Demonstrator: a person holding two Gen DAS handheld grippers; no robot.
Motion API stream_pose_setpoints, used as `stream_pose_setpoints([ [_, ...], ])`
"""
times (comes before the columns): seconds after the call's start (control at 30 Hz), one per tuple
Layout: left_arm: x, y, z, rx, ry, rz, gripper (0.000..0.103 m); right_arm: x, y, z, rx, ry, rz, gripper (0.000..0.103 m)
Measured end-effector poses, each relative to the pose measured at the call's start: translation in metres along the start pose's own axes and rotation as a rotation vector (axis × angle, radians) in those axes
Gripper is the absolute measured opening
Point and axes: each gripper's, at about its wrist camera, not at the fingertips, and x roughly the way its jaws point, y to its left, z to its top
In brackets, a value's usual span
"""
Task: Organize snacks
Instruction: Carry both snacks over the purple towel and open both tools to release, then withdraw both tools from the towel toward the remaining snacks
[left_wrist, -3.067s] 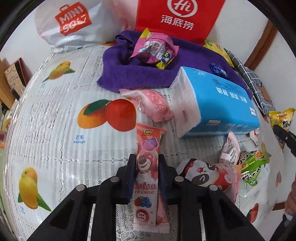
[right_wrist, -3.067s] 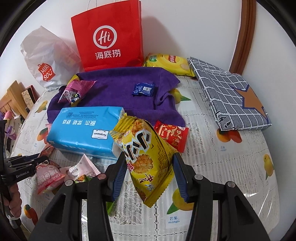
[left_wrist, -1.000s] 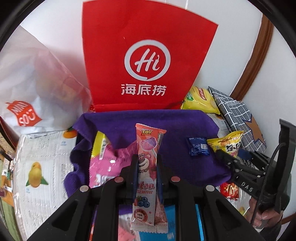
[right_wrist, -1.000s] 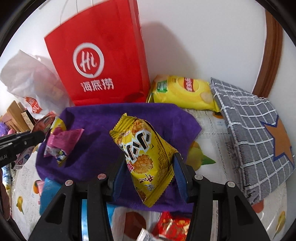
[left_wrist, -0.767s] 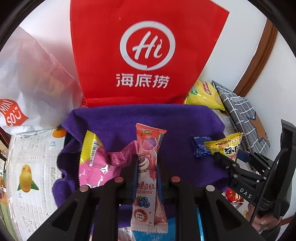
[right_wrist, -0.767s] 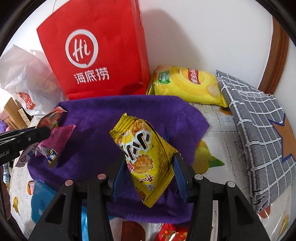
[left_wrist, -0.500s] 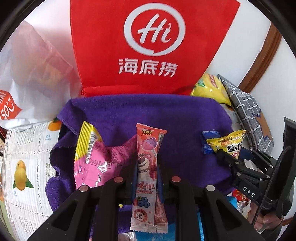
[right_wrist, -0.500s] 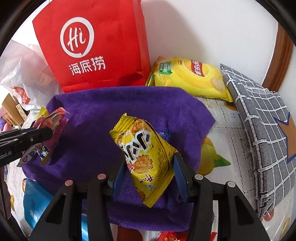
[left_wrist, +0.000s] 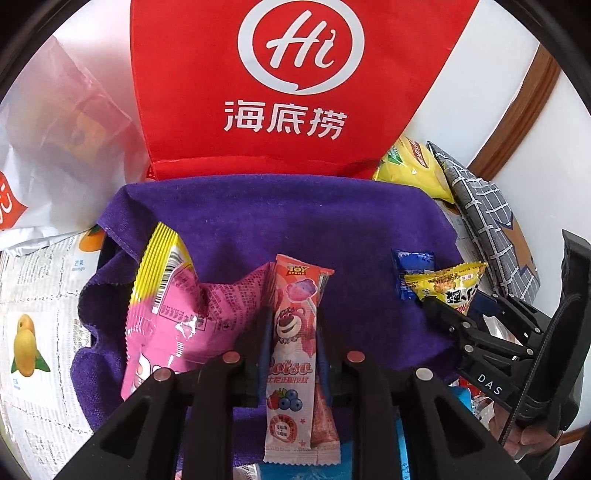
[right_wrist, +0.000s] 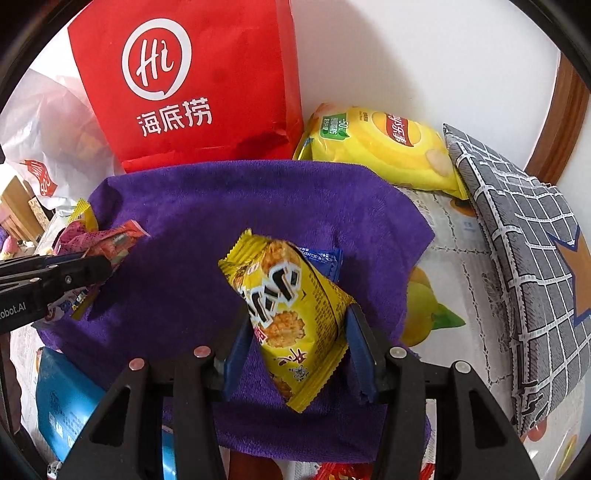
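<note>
A pink Lotso candy stick packet (left_wrist: 297, 284) stands upright between the fingers of my left gripper (left_wrist: 291, 314); its jaws are opening, though the pads still touch the packet. Below it lies the purple towel (left_wrist: 295, 221), with a pink snack bag (left_wrist: 173, 306) at its left and a small blue packet (left_wrist: 412, 266) at its right. My right gripper (right_wrist: 299, 321) is shut on a yellow rice-cracker packet (right_wrist: 280, 280) low over the towel (right_wrist: 221, 206), just in front of the blue packet (right_wrist: 325, 258). Each gripper shows in the other's view: right gripper (left_wrist: 439, 310), left gripper (right_wrist: 103, 269).
A red paper bag (left_wrist: 295, 92) stands against the wall behind the towel, with a white plastic bag (left_wrist: 55, 147) to its left. A yellow chips bag (right_wrist: 384, 147) and a grey checked pouch (right_wrist: 524, 258) lie at the right. A blue tissue pack (right_wrist: 66, 406) sits at the near left.
Both grippers have sunk towards the purple towel with their packets still between the fingers. The towel and red bag now fill more of both views.
</note>
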Motion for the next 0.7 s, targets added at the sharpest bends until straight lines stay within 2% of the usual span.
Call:
stream_pose_setpoints([
  [0.1,0.0,-0.001,0.0,-0.003,0.016,-0.014,0.025,-0.002,0.001,0.0,-0.005,0.007,-0.005,0.051],
  [0.27,-0.013,-0.006,-0.003,0.01,0.006,-0.01,0.047,-0.015,0.002,-0.001,-0.011,-0.006,-0.011,0.061],
  [0.43,-0.038,-0.01,-0.008,0.02,-0.033,0.009,0.059,-0.037,0.003,0.0,0.005,-0.026,-0.024,0.071],
  [0.47,-0.045,-0.011,-0.01,0.019,-0.042,0.017,0.064,-0.043,0.003,0.0,0.009,-0.032,-0.027,0.076],
  [0.6,-0.069,-0.014,-0.021,0.041,-0.069,0.086,0.072,-0.07,0.003,-0.004,0.02,-0.076,-0.079,0.09],
  [0.7,-0.086,-0.015,-0.033,0.036,-0.091,0.156,0.077,-0.089,0.006,-0.009,0.014,-0.103,-0.139,0.092],
])
